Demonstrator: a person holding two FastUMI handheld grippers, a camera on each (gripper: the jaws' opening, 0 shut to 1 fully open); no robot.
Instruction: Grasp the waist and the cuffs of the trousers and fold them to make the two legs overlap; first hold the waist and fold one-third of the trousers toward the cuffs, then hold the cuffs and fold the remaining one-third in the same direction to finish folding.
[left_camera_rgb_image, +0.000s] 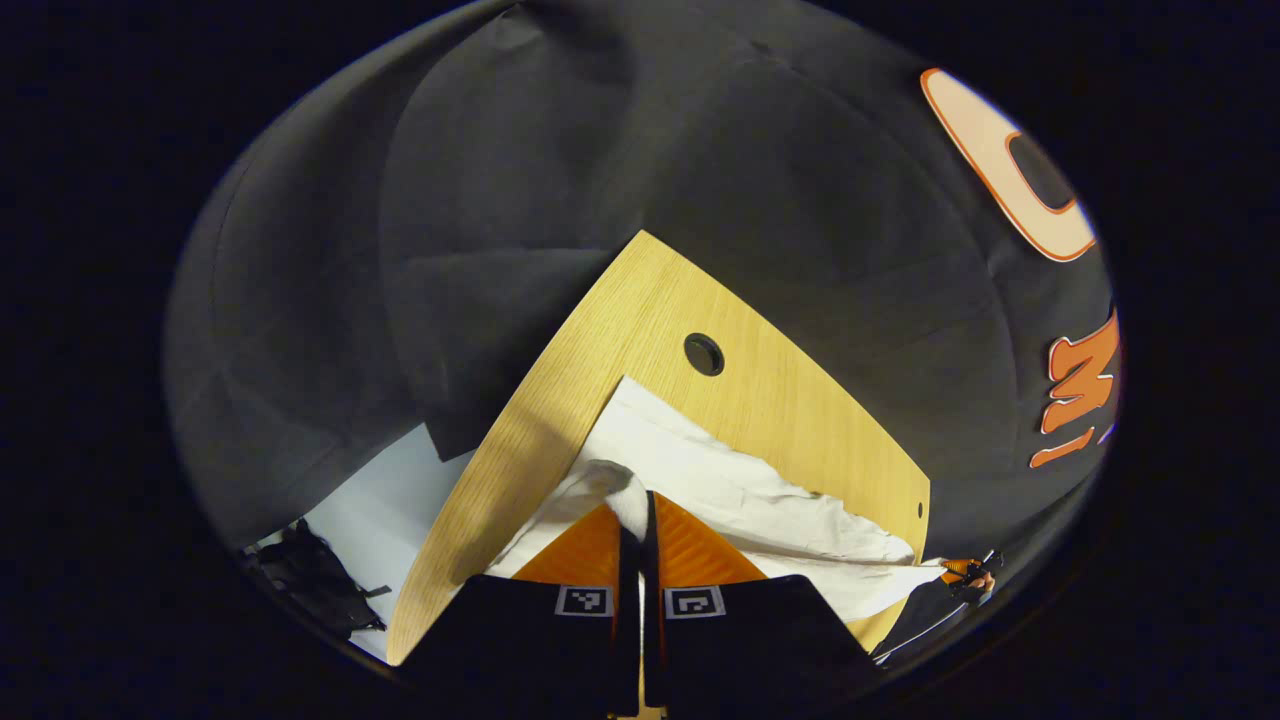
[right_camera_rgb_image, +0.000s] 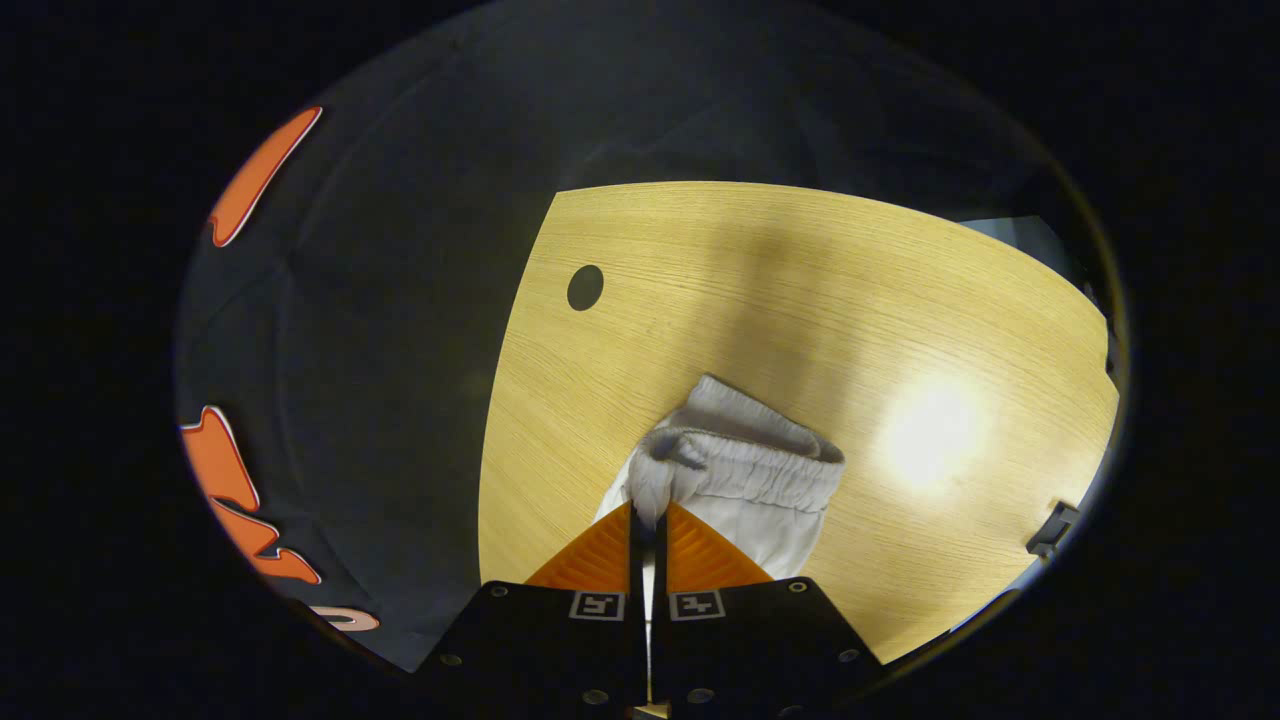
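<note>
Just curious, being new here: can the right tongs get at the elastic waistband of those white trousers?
Yes, it seems so: the right tongs are already shut on the bunched waistband of the trousers, nothing between.

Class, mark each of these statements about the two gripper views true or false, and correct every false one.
1. The left gripper is shut on the trousers. True.
2. The right gripper hangs open above the cloth. False: it is shut on the trousers at the elastic waistband.
3. The trousers are black. False: they are white.
4. The trousers lie on a wooden table. True.
5. The table has a round hole in its top. True.
6. A mug stands beside the waistband. False: bare wood lies around it.
</note>
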